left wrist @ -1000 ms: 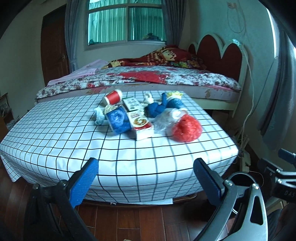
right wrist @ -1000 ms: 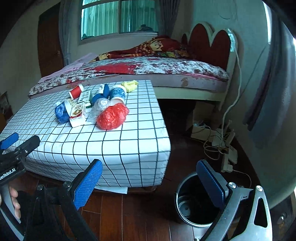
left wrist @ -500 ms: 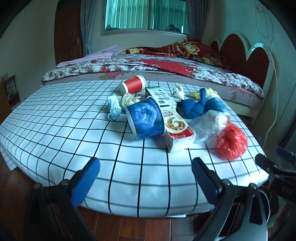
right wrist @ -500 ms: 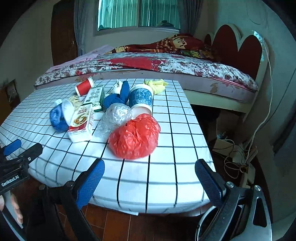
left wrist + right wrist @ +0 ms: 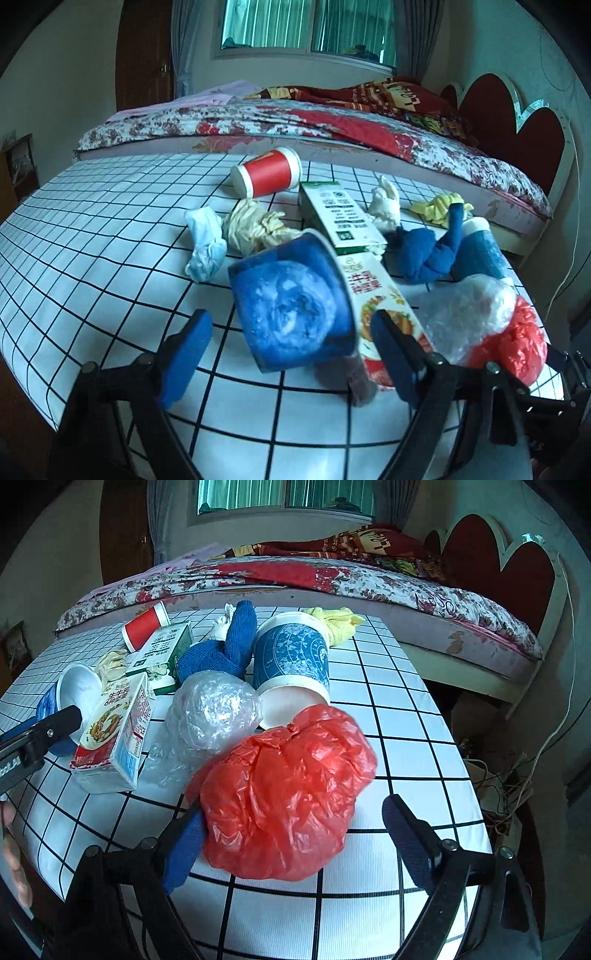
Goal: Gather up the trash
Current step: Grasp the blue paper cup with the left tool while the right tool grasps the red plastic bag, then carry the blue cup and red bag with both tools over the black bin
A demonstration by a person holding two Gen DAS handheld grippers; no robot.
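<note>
Right gripper (image 5: 291,838) jaws closing, not yet pinching the red bag (image 5: 284,794) between them on the checked table (image 5: 406,716); left gripper (image 5: 291,350) likewise around the blue cup (image 5: 291,310). We centre, then squeeze gently.

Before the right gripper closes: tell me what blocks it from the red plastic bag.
Nothing visible: the red plastic bag sits between the open fingers of the right gripper, whose jaws have just been closing. The clear plastic wad lies behind it.
</note>
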